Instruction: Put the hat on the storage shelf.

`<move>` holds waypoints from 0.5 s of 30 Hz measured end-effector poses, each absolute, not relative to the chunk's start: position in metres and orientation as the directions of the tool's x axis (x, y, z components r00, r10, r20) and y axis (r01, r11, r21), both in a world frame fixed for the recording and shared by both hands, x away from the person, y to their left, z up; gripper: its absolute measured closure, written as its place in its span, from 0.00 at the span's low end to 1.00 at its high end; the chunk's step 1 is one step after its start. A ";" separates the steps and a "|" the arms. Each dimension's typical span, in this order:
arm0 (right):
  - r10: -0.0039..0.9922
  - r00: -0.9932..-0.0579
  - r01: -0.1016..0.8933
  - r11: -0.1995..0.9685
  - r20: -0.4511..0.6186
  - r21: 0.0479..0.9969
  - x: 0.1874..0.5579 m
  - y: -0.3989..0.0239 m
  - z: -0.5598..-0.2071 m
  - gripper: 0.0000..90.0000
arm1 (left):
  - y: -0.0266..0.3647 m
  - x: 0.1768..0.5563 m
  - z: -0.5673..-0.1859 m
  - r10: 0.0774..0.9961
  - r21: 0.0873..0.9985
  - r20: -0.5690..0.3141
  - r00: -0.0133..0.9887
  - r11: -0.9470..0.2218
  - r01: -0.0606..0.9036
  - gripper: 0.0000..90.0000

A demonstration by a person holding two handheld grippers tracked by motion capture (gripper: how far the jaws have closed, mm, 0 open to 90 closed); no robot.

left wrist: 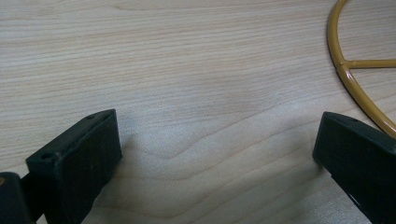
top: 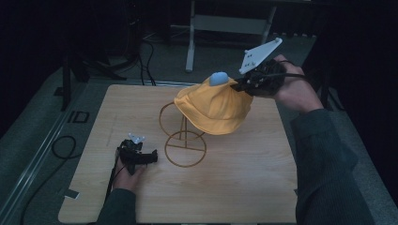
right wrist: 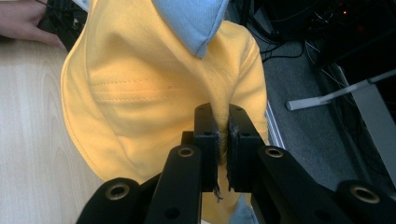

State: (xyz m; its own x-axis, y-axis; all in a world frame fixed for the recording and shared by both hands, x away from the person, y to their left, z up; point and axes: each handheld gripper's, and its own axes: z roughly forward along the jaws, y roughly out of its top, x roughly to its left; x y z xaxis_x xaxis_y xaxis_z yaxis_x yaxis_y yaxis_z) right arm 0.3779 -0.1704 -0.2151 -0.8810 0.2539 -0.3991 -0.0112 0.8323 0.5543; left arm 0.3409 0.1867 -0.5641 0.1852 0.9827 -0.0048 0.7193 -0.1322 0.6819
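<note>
On the left, our left gripper (top: 151, 158) rests low on the wooden table (top: 244, 187), jaws spread wide with nothing between them, just beside the round base of the gold wire stand (top: 184, 140). In the middle, the yellow hat (top: 217, 107) hangs above and beside the stand's upper loop, lifted off the table, with a pale blue patch (top: 218, 78) at its crown. On the right, our right gripper (top: 240, 84) pinches a fold of the hat's fabric near the top, jaws clamped tight on cloth.

We think the risk is a thin grip: only a small fold is caught, so it could slip free. The brim could also snag the wire and tip the light stand, since our left gripper isn't steadying it.
</note>
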 end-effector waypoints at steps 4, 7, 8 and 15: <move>0.252 -0.879 -0.014 0.835 -0.405 0.550 0.379 -0.162 -0.216 0.94 | 0.187 0.341 -0.564 0.983 0.682 -0.005 0.185 -0.132 0.719 0.01; 0.248 -0.880 -0.018 0.835 -0.405 0.550 0.380 -0.154 -0.216 0.94 | 0.187 0.341 -0.564 0.983 0.682 -0.005 0.185 -0.132 0.719 0.01; 0.250 -0.879 -0.016 0.836 -0.406 0.549 0.380 -0.152 -0.216 0.94 | 0.187 0.341 -0.564 0.983 0.682 -0.005 0.185 -0.132 0.720 0.01; 0.233 -0.889 -0.017 0.843 -0.395 0.537 0.383 -0.132 -0.219 0.94 | 0.187 0.341 -0.564 0.983 0.681 -0.006 0.186 -0.132 0.721 0.01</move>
